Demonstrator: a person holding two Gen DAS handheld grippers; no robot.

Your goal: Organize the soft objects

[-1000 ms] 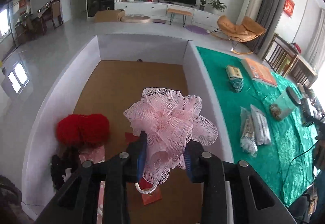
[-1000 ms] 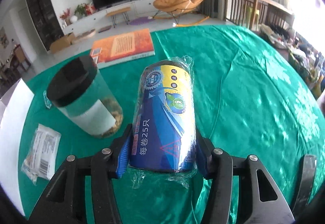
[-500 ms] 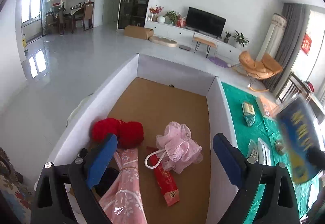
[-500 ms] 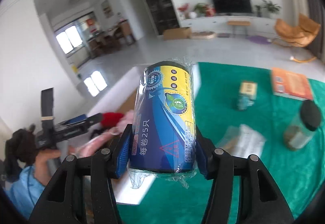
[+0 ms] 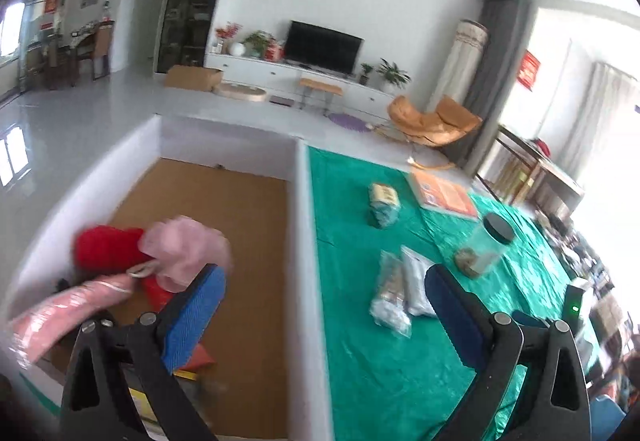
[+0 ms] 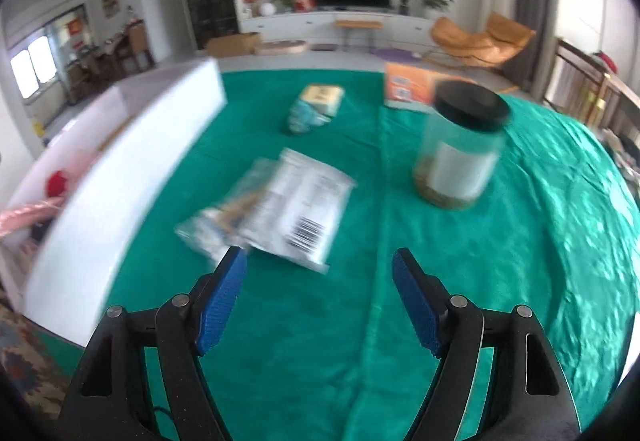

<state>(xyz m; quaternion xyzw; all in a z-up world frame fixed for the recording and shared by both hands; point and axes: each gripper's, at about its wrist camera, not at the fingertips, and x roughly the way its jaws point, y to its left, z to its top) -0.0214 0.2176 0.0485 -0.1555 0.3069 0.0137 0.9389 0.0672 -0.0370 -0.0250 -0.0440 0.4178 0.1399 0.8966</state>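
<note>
My left gripper (image 5: 324, 301) hangs over the white wall of the box (image 5: 308, 241), its jaws still opening with nothing between them. Inside the box lie a pink mesh sponge (image 5: 184, 249), a red yarn ball (image 5: 104, 245), a pink wrapped bundle (image 5: 68, 305) and a red packet (image 5: 160, 293). My right gripper (image 6: 320, 281) is over the green tablecloth (image 6: 520, 241), jaws opening and empty. Just beyond its fingertips lie two plastic packets (image 6: 296, 209). The blue roll is in neither view.
On the green cloth stand a clear jar with a black lid (image 6: 460, 149), an orange book (image 6: 408, 89) and a tissue pack (image 6: 316, 105). The white box (image 6: 120, 177) borders the cloth on the left. Both views are motion-blurred.
The left gripper let go of the pink sponge, which now lies in the box, and swung right. The right gripper carried the blue roll boxward, released it and turned back over the cloth.
</note>
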